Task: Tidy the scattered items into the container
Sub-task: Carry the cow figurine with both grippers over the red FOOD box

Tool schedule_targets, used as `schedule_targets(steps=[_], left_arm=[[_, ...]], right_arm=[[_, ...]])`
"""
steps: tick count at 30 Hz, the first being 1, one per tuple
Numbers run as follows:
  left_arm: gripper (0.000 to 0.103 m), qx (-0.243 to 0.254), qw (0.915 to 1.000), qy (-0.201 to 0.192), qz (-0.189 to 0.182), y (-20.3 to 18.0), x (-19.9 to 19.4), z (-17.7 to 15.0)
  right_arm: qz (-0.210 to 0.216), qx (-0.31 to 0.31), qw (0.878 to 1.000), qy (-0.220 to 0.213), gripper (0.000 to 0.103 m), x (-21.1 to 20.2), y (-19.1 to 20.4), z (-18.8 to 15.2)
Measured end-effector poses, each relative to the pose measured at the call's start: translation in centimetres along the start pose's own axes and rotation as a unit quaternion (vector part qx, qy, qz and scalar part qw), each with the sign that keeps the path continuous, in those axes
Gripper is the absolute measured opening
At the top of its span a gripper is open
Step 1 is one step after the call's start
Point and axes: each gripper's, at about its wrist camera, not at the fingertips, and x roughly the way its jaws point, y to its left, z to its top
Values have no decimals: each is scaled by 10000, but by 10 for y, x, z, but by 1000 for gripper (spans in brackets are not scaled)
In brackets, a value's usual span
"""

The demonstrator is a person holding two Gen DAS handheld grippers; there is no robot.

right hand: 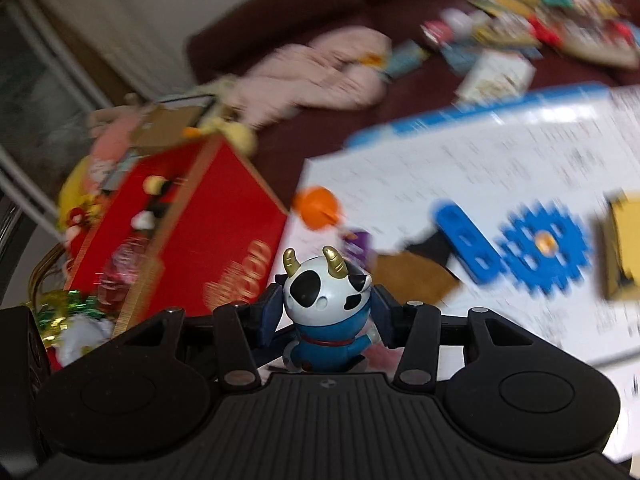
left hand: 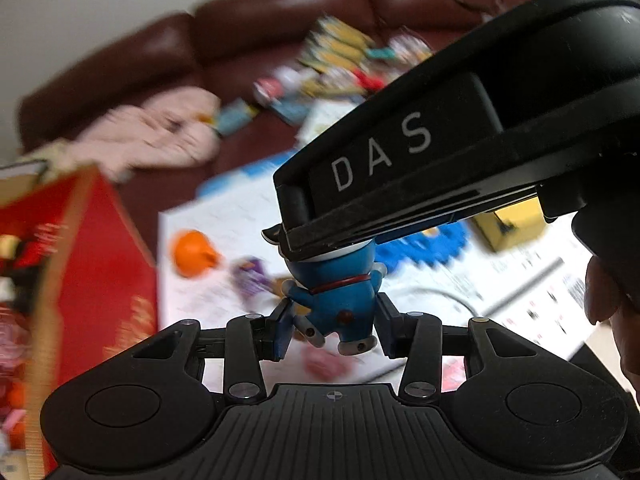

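Left wrist view: the left gripper [left hand: 332,326] has its jaws pinching the blue body of the toy figure [left hand: 340,300], whose head is hidden behind the right gripper's body [left hand: 440,140]. The red box [left hand: 100,264] sits to the left.

Right wrist view: the right gripper [right hand: 326,318] pinches the figure's cow-patterned head [right hand: 324,292]. Best carry it level with both grips matched, over the box's rim [right hand: 192,184], then release together

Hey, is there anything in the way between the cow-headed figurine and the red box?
Nothing visible blocks it. The figurine is just right of the red box, whose top is open. The orange toy lies on the white sheet near the box's corner, off to the side.
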Motion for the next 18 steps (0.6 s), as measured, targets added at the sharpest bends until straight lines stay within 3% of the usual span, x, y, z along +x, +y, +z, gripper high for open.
schedule_targets(steps=[4,9,14,18], left_arm=[[42,-307,9976,-340,522,35,-41,3],[42,-764,9882,-545,1211,87,-90,-11],[42,-1259,9768,-362,1691,135,-113,-39],[42,-1624,9694,-84,1841,162,-116,-63]], right_arm=[[337,-748,9964,-208,53,-5,58,15],[879,-1549,9837,-226,53,5,134,24],[1333,-2079,9689,123,53,37,198,15],[1479,-2306,9605,486,53,66,228,2]])
